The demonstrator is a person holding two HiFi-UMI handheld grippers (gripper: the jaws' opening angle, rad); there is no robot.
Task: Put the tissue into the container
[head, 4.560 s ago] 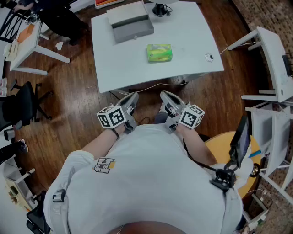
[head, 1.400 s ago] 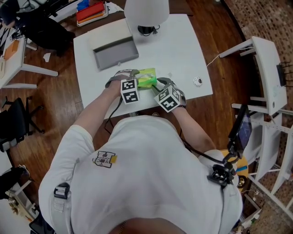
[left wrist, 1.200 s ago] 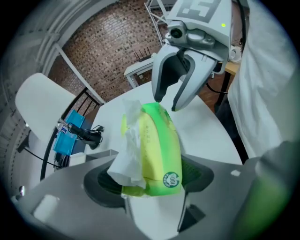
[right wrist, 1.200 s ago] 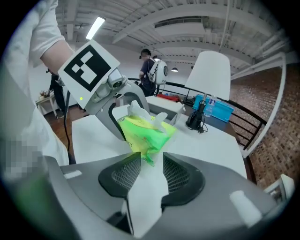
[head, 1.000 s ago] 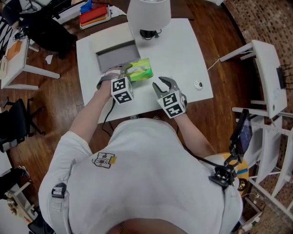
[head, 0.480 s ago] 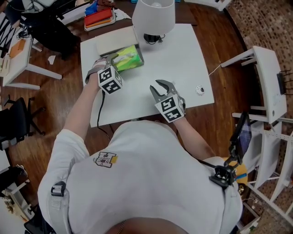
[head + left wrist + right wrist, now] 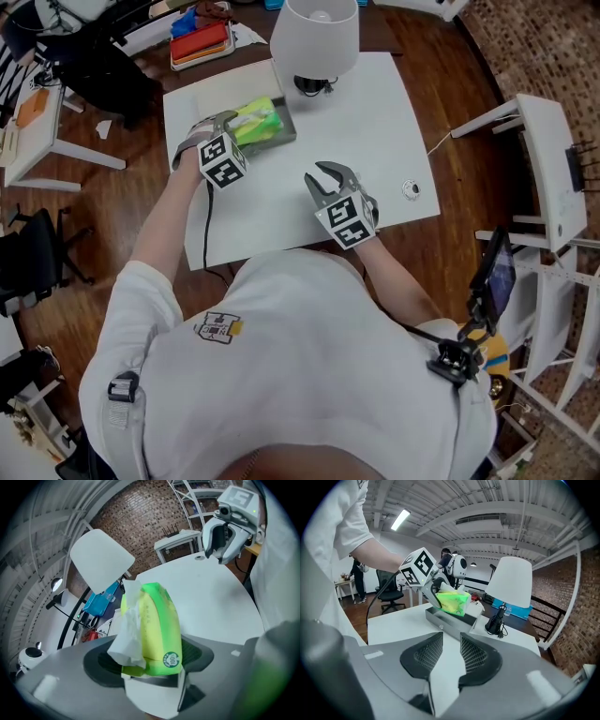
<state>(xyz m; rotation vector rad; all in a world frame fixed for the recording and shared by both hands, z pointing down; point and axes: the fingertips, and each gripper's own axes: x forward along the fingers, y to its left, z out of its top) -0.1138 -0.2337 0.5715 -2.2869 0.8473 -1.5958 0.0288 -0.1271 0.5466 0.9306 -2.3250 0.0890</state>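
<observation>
Whereas a second ago the pack was over mid-table, the head view now shows my left gripper (image 7: 239,127) holding the tissue pack (image 7: 255,119) over the grey container (image 7: 287,134) at the far left of the table (image 7: 375,122), with my right gripper (image 7: 323,176) left behind. In the left gripper view the jaws are clamped on the pack's lower end. In the right gripper view the jaws have just been narrowing on nothing, a gap remaining; I judge only lowering and release are outstanding.
</observation>
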